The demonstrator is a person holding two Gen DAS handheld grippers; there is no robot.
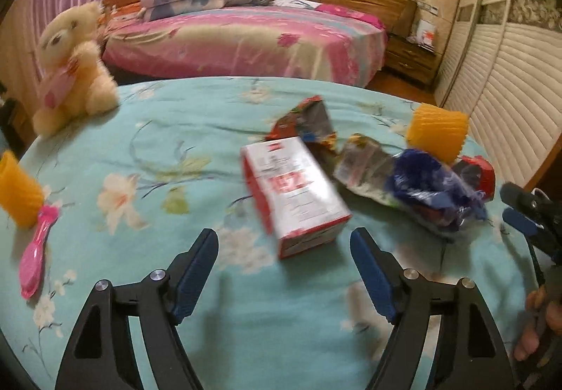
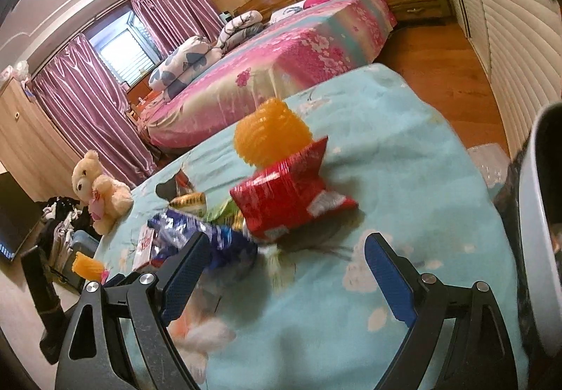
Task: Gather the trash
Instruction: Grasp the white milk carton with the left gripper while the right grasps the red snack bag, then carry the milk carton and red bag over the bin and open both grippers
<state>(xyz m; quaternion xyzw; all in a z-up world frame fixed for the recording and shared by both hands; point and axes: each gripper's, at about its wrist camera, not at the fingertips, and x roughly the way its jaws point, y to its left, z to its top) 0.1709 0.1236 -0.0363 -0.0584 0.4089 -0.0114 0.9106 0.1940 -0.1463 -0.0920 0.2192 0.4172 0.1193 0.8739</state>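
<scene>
The left tool (image 1: 284, 246) stood spread before a red-and-white cardboard box (image 1: 295, 193); only the right view showed the right tool (image 2: 284, 249) spread, empty, near a crumpled red foil wrapper (image 2: 284, 200).

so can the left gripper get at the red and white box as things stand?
Probably yes. The left gripper is open, and the red and white box lies on the cloth just ahead of its fingertips, with nothing between them.

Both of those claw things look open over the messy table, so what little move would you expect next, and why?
Probably the left gripper eases forward and closes on the red-and-white box. The box lies just beyond its open jaws with nothing held, and the right gripper is open too, facing the blue wrapper.
</scene>
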